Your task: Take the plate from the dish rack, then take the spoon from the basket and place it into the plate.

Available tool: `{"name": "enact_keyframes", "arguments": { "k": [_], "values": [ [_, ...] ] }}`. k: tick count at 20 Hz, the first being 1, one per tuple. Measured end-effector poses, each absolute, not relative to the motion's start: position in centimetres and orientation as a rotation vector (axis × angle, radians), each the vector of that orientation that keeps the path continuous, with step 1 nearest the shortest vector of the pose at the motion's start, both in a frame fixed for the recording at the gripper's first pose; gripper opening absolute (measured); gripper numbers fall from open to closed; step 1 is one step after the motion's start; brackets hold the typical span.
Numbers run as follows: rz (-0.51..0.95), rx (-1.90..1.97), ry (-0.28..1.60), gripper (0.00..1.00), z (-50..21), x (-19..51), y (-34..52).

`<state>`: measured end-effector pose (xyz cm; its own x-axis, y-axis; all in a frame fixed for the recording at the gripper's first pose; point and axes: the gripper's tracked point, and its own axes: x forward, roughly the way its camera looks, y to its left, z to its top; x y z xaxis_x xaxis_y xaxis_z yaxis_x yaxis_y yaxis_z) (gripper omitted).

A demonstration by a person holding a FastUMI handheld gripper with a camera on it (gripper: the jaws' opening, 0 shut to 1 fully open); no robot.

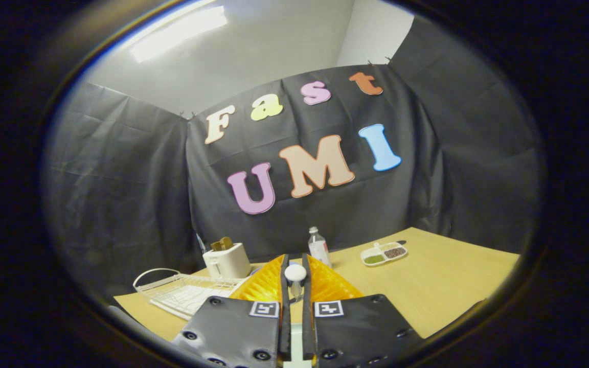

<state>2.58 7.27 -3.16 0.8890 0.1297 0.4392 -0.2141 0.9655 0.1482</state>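
Your gripper [295,278] is closed on the spoon [295,274]: both fingers, orange ribbed plastic with black strip pads, press on its sides. Only the spoon's white, smooth, rounded end shows, standing up between the fingertips with a short greyish stem below it; the rest is hidden by the fingers. Nearest you, two matte black finger plates with screw heads each carry a small square black-and-white marker. Taking the spoon as landmark: below it and to its left lies the dish rack [182,291], white wire, low, with a looped handle, flat on the tan table [443,286]. Just beyond the rack, left of the spoon, stands a white boxy toaster [227,260] with brown slices poking from its top. Just past the spoon, slightly right, is a clear plastic bottle [318,248] with a white cap, upright. Farther right sits a shallow white divided tray [383,253] holding green and dark brown fillings.
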Motion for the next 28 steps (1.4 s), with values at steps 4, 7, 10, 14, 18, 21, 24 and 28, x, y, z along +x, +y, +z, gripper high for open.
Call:
{"name": "enact_keyframes", "arguments": {
  "k": [4,7,10,14,18,21,24,28],
  "values": [
    [0.206,0.236,-0.353,0.12,-7.8,3.4,6.6],
    [0.202,0.252,-0.307,0.12,-10.0,4.0,6.0],
    [0.183,0.227,-0.276,0.13,-11.5,4.3,5.5],
    [0.193,0.21,-0.25,0.27,-12.3,4.6,5.7],
    [0.17,0.169,-0.175,0.56,-15.0,4.8,4.8],
    [0.118,0.138,-0.17,0.77,-15.2,4.8,3.4],
    [0.08,0.117,-0.194,0.98,-14.2,4.4,2.5],
    [0.068,0.1,-0.235,0.98,-11.8,3.6,2.3]
  ]
}}
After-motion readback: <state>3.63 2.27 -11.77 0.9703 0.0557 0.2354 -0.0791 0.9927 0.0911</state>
